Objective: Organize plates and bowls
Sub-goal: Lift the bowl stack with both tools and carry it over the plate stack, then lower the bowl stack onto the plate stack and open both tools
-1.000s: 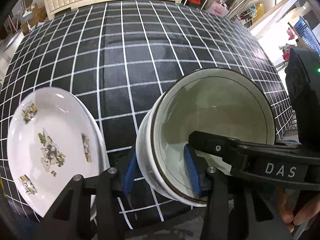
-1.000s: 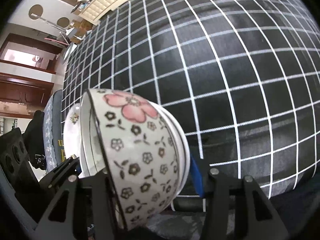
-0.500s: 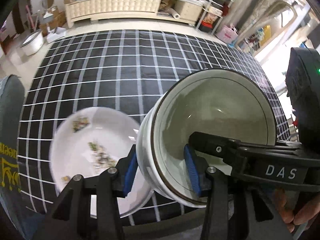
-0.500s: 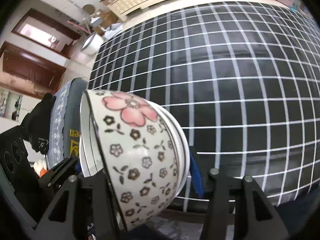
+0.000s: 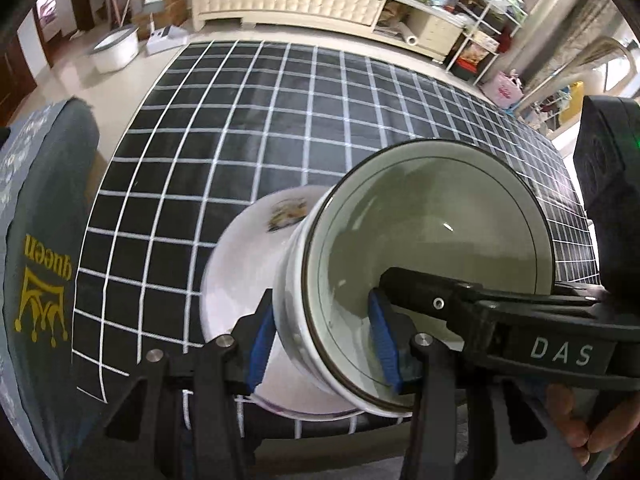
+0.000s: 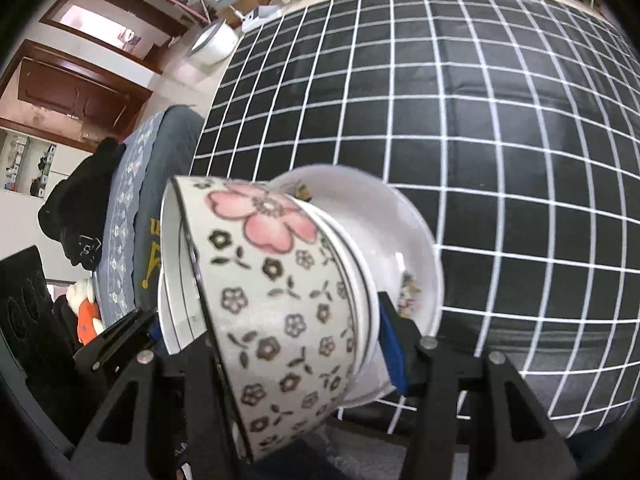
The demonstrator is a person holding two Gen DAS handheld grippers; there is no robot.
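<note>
My left gripper (image 5: 322, 342) is shut on the rim of a white bowl (image 5: 432, 240) with a dark rim line, held tilted above the table. Behind it, a white plate (image 5: 248, 264) with small printed pictures lies on the black checked tablecloth (image 5: 240, 128). The other gripper's arm crosses the bowl. My right gripper (image 6: 276, 338) is shut on the same stack: a flower-patterned bowl (image 6: 276, 292) nested with the white bowl (image 6: 176, 304). The plate (image 6: 400, 236) shows just behind it.
A grey cushion with a yellow "queen" crown print (image 5: 36, 280) lies off the table's left edge. A cream cabinet (image 5: 288, 0) and shelves stand at the far side of the room. A white bucket (image 5: 116, 48) stands on the floor.
Both grippers with the bowls have moved left and back from the table. The plate now appears directly behind the bowls instead of to their left.
</note>
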